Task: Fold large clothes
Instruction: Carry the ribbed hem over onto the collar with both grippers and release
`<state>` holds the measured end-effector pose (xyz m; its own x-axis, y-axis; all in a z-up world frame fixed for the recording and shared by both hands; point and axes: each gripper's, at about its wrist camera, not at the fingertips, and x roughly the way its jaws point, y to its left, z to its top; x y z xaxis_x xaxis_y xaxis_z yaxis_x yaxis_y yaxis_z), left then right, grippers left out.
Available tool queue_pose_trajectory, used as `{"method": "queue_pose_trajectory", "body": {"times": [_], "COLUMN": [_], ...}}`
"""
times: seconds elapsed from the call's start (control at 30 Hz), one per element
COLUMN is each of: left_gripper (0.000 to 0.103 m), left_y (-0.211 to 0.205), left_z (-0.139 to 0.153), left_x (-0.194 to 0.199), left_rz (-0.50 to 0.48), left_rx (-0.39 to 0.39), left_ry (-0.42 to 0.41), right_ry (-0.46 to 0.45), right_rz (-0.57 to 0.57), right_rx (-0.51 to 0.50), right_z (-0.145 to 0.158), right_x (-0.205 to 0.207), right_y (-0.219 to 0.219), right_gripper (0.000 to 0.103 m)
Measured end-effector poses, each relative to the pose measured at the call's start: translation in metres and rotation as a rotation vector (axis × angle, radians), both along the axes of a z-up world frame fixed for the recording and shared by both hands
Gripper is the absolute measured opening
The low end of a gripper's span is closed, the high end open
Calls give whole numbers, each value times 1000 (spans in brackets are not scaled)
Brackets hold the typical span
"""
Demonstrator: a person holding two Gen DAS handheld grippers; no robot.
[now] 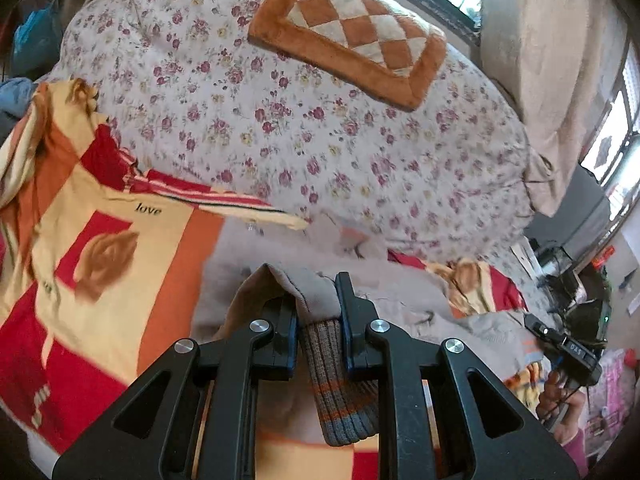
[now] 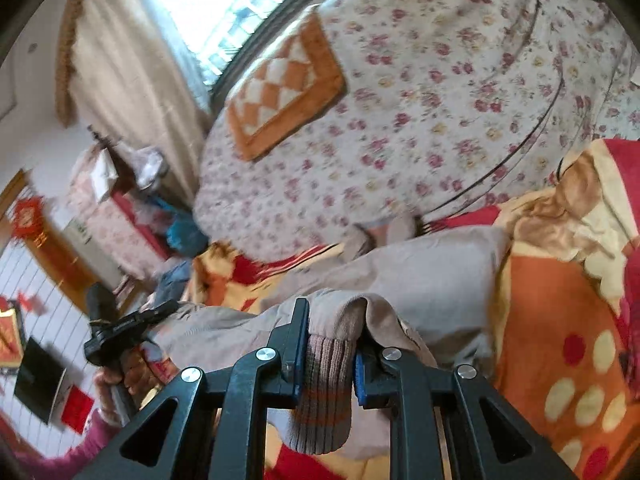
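Note:
A beige jacket (image 1: 404, 300) with ribbed striped cuffs lies on the bed over a red, orange and cream blanket (image 1: 100, 256). My left gripper (image 1: 318, 300) is shut on one sleeve end, its ribbed cuff (image 1: 340, 392) hanging between the jaws. My right gripper (image 2: 332, 320) is shut on the other sleeve end, with its ribbed cuff (image 2: 324, 392) hanging down; the jacket body (image 2: 420, 276) spreads beyond it. Each gripper shows in the other's view, the right gripper at far right (image 1: 560, 340) and the left gripper at far left (image 2: 120, 328).
A floral quilt (image 1: 320, 140) is heaped behind the jacket, with an orange and white checked cushion (image 1: 352, 32) on top. Curtains (image 1: 560, 60) and windows stand past the bed. Furniture and clutter (image 2: 100, 200) fill the room's side.

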<state>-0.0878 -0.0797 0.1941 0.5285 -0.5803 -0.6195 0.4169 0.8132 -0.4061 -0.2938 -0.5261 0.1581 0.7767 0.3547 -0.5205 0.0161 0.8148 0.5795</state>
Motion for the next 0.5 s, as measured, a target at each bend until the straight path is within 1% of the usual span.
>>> {"method": "queue_pose_trajectory", "body": {"times": [0.1, 0.2, 0.3, 0.5], "left_gripper": [15, 15, 15, 15], "left_y": [-21, -34, -46, -65], "left_z": [-10, -22, -36, -80], "left_x": [34, 60, 86, 135], "left_rz": [15, 32, 51, 100], "left_rx": [51, 65, 89, 151], "left_ry": [11, 38, 49, 116], "right_ry": [40, 82, 111, 195], "right_rz": [-21, -45, -69, -99], "right_rx": [-7, -9, -6, 9], "right_z": [-10, -23, -35, -70], "right_x": [28, 57, 77, 120], "right_y": [-11, -23, -33, -51], "right_gripper": [17, 17, 17, 17]}}
